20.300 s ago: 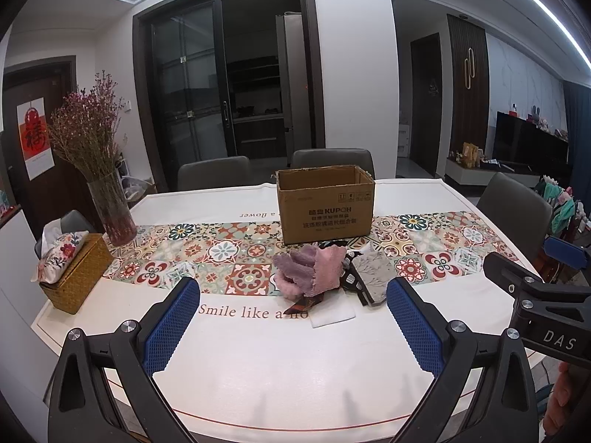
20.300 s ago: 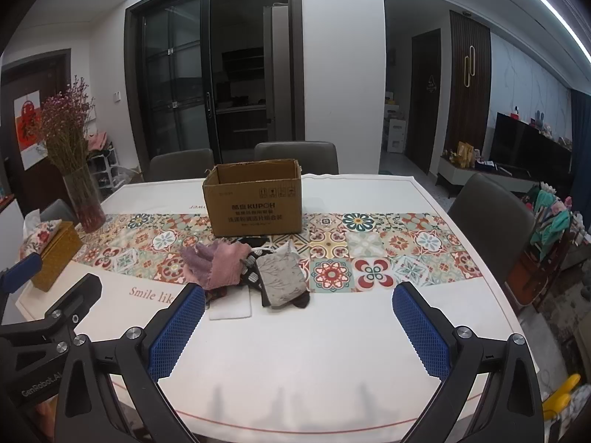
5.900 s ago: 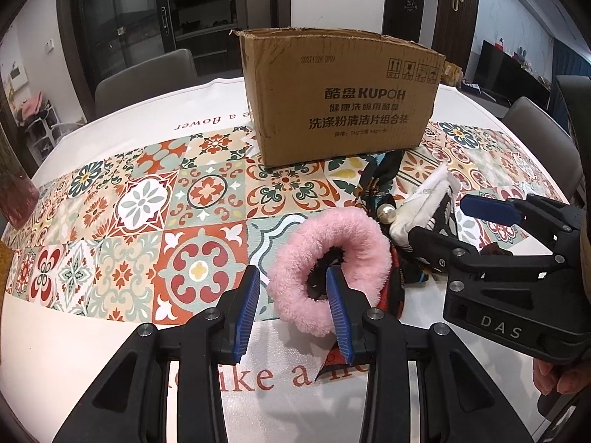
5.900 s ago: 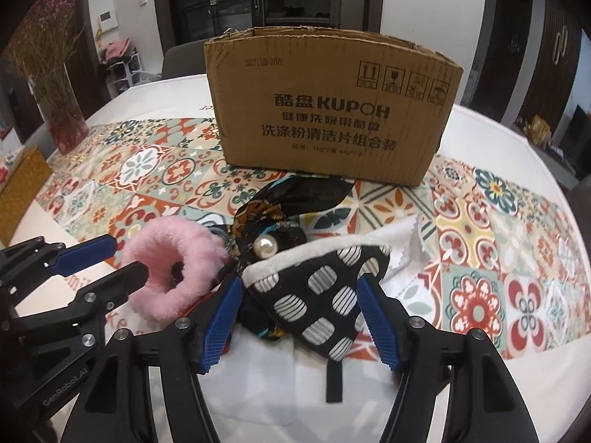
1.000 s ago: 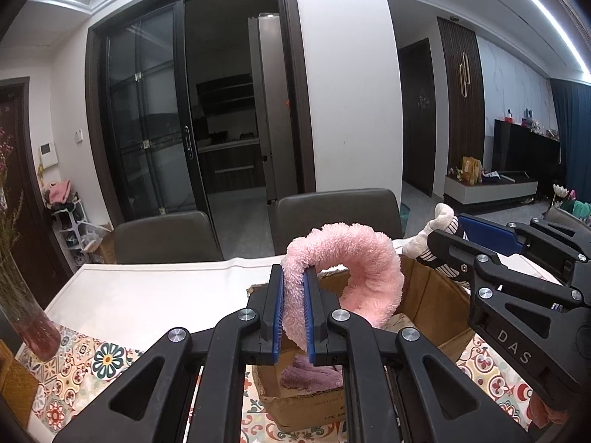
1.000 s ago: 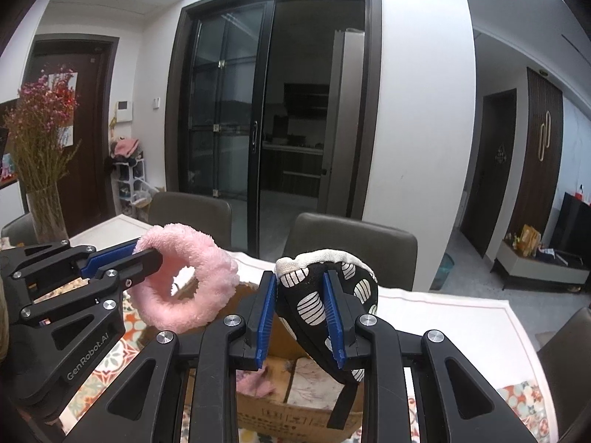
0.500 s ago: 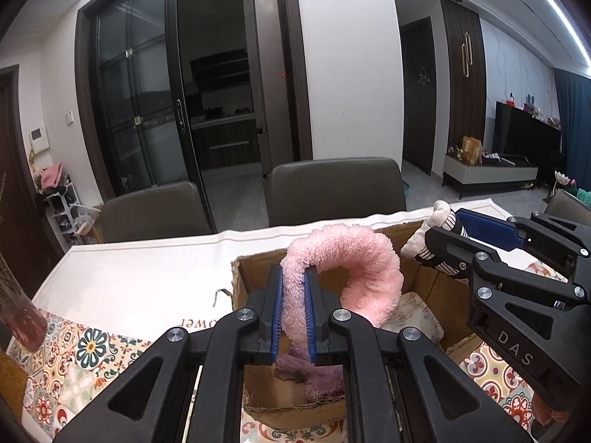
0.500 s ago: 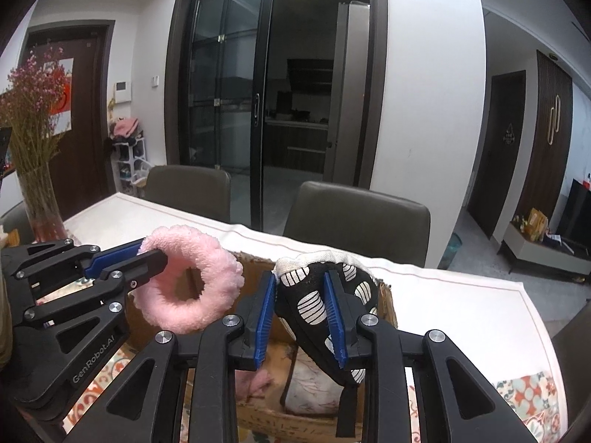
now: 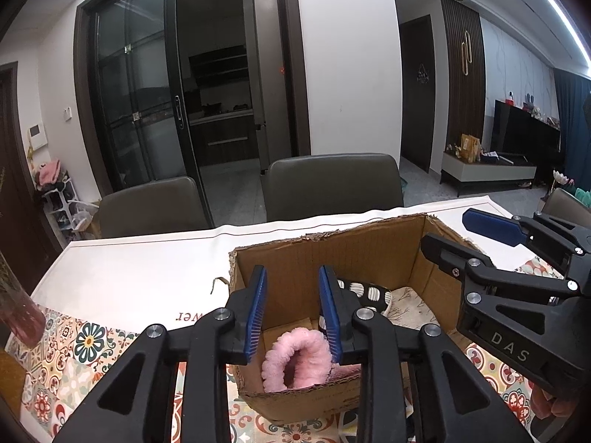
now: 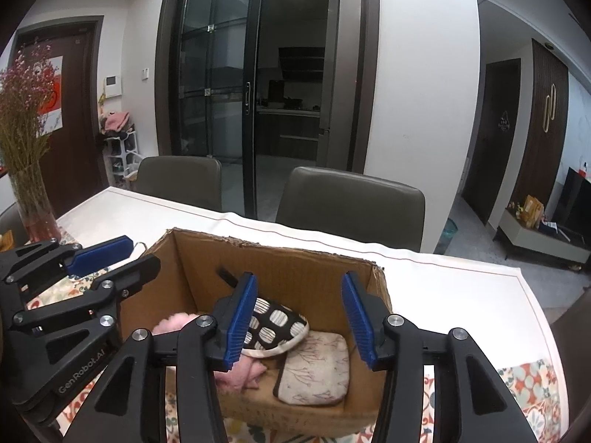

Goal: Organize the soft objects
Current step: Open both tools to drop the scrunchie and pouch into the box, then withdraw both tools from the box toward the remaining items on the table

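Note:
An open cardboard box (image 9: pixel 332 254) (image 10: pixel 295 269) stands on the table. Inside lie a pink fluffy ring (image 9: pixel 295 363) (image 10: pixel 173 320), a black pouch with white spots (image 10: pixel 275 323) (image 9: pixel 364 289) and a beige printed pouch (image 10: pixel 316 369). My left gripper (image 9: pixel 293 312) hovers over the box's near left part, its jaws opening, nothing between its pads; the pink ring lies below them. My right gripper (image 10: pixel 301 323) hangs above the box's middle, jaws opening too, empty; the spotted pouch rests beneath its left finger. Each gripper also shows in the other's view.
The table carries a white cloth (image 9: pixel 147 269) and a patterned tile runner (image 9: pixel 74 354). A glass vase of dried pink flowers (image 10: pixel 26 140) stands at the left. Two grey chairs (image 9: pixel 332 188) (image 10: pixel 351 203) face the far edge. A person's fingers (image 9: pixel 546 402) show at the lower right.
Both grippers' jaws have spread and let go. The pink ring dropped from the left gripper into the box; the spotted pouch dropped from the right gripper onto the other items inside.

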`<action>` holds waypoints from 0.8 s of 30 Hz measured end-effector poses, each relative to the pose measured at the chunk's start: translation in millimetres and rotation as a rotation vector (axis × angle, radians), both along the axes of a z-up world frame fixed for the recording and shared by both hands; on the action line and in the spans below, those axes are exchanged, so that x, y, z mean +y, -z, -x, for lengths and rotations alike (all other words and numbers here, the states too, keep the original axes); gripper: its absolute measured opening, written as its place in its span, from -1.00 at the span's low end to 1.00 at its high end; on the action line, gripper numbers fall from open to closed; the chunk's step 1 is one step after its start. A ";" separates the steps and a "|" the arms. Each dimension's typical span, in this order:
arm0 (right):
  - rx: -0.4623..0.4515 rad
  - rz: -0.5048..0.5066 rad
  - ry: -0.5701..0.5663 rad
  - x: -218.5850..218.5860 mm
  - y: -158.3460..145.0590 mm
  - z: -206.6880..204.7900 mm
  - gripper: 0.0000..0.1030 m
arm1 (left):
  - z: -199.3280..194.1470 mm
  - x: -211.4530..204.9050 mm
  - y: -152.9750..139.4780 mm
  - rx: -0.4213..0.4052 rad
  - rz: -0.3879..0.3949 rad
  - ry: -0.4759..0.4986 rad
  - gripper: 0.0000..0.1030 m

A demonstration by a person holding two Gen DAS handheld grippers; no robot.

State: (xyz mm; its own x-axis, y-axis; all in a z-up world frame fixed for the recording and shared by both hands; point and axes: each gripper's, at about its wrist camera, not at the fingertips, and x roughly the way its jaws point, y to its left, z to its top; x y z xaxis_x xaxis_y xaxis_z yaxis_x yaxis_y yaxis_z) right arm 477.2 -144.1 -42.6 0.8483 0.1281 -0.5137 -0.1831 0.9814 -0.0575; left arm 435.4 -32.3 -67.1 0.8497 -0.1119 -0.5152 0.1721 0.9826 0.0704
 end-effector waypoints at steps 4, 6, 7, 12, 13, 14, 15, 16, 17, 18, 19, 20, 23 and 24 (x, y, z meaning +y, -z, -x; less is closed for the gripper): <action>0.005 -0.007 0.009 -3.3 -2.4 7.5 -0.04 | 7.7 2.6 -8.3 -0.013 0.004 -0.004 -0.37; 0.005 -0.011 0.017 -5.1 -5.2 11.3 -0.04 | 12.4 4.0 -13.4 -0.019 0.010 -0.005 -0.34; 0.005 -0.014 0.020 -6.2 -6.5 13.1 -0.03 | 14.9 3.8 -15.3 -0.022 0.011 -0.006 -0.32; -0.005 -0.033 0.042 -10.9 -14.6 27.4 0.11 | 30.7 3.5 -27.1 -0.034 0.014 -0.009 -0.27; -0.009 -0.035 0.046 -11.7 -15.9 30.4 0.11 | 33.0 4.0 -29.1 -0.037 0.013 -0.009 -0.24; -0.012 -0.034 0.050 -12.3 -18.0 34.7 0.11 | 36.0 4.3 -30.9 -0.041 0.011 -0.009 -0.23; -0.014 -0.031 0.053 -12.7 -19.0 36.4 0.11 | 40.1 3.9 -33.2 -0.046 0.010 -0.008 -0.23; -0.015 -0.029 0.059 -14.2 -20.1 39.1 0.11 | 43.7 3.6 -35.1 -0.050 0.009 -0.007 -0.22; -0.014 -0.031 0.063 -15.1 -21.9 41.3 0.11 | 47.2 3.1 -36.9 -0.054 0.009 -0.006 -0.20; -0.010 -0.037 0.065 -16.6 -23.3 44.4 0.11 | 50.8 2.6 -38.6 -0.057 0.008 -0.005 -0.19; -0.008 -0.042 0.069 -17.9 -25.0 46.4 0.11 | 54.7 2.0 -40.3 -0.060 0.007 -0.004 -0.19; -0.005 -0.049 0.074 -19.9 -26.6 50.1 0.11 | 58.3 1.6 -41.8 -0.063 0.006 -0.003 -0.18; 0.001 -0.060 0.087 -23.3 -29.8 57.2 0.11 | 66.6 2.2 -46.4 -0.067 0.007 0.001 -0.16; 0.004 -0.065 0.093 -24.8 -30.5 60.9 0.11 | 70.3 1.9 -47.7 -0.069 0.007 0.002 -0.15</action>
State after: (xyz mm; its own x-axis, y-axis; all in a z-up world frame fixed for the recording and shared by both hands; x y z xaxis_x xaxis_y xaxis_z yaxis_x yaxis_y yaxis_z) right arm 416.3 -168.9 -12.1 0.8561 0.0825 -0.5102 -0.0914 0.9958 0.0077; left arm 365.1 -30.4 -19.4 0.8831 -0.1170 -0.4543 0.1689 0.9827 0.0753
